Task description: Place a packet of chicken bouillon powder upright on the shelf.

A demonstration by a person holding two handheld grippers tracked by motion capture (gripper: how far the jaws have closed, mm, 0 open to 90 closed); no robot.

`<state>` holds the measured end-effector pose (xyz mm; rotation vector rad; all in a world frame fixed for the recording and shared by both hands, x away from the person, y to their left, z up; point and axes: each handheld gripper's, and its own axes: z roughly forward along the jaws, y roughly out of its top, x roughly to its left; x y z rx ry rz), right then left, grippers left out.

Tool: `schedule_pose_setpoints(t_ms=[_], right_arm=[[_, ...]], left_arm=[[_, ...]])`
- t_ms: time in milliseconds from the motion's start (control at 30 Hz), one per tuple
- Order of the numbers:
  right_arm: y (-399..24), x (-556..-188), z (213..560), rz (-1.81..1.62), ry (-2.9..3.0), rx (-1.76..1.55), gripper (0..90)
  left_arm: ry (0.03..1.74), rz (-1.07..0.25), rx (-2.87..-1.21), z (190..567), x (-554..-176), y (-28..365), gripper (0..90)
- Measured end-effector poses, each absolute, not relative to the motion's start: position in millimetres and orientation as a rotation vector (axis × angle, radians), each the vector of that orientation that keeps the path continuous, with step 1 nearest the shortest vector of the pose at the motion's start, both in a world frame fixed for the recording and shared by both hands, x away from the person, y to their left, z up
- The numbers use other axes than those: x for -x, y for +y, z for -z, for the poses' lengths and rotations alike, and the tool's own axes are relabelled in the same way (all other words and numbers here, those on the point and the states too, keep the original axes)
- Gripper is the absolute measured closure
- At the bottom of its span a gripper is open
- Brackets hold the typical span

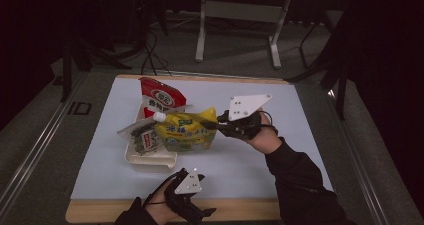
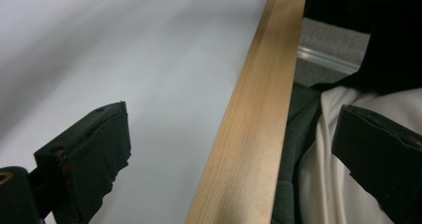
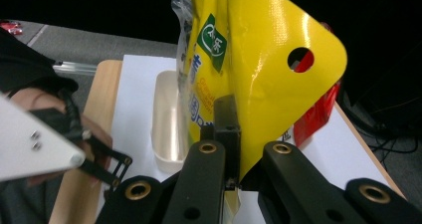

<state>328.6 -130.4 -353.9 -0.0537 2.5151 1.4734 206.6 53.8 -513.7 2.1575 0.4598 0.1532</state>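
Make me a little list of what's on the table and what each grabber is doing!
table: white top with a wooden edge
tray: cream tray under the packets
yellow pouch: yellow pouch with a white spout, held over the tray
red packet: red packet behind the yellow pouch
dark packet: dark packet lying at the tray's left end
right gripper: right gripper shut on the yellow pouch's edge
left gripper: left gripper open, nothing between its jaws, over the table's near edge
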Motion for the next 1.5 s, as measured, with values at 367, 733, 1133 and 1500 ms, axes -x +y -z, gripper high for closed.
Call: schedule_pose_setpoints(t_ms=[367, 733, 1133, 1500], right_arm=[[-99.3, -328.6, 366.3, -1.549, 2.528, 0.086, 90.0], [-60.7, -325.8, 381.7, -1.597, 2.545, 0.098, 90.0], [-36.6, -321.6, 400.2, -1.649, 2.554, 0.055, 90.0], [-32.2, -321.1, 427.0, -1.613, 2.628, 0.036, 90.0]], left_arm=[[0.462, -0.150, -2.171, 518.7, -207.7, 54.7, 3.2], [0.452, -0.163, -2.188, 520.8, -206.3, 55.1, 3.2], [0.432, -0.160, -2.201, 523.0, -205.3, 54.6, 3.2], [0.422, -0.160, -2.211, 523.9, -205.0, 53.6, 3.2]])
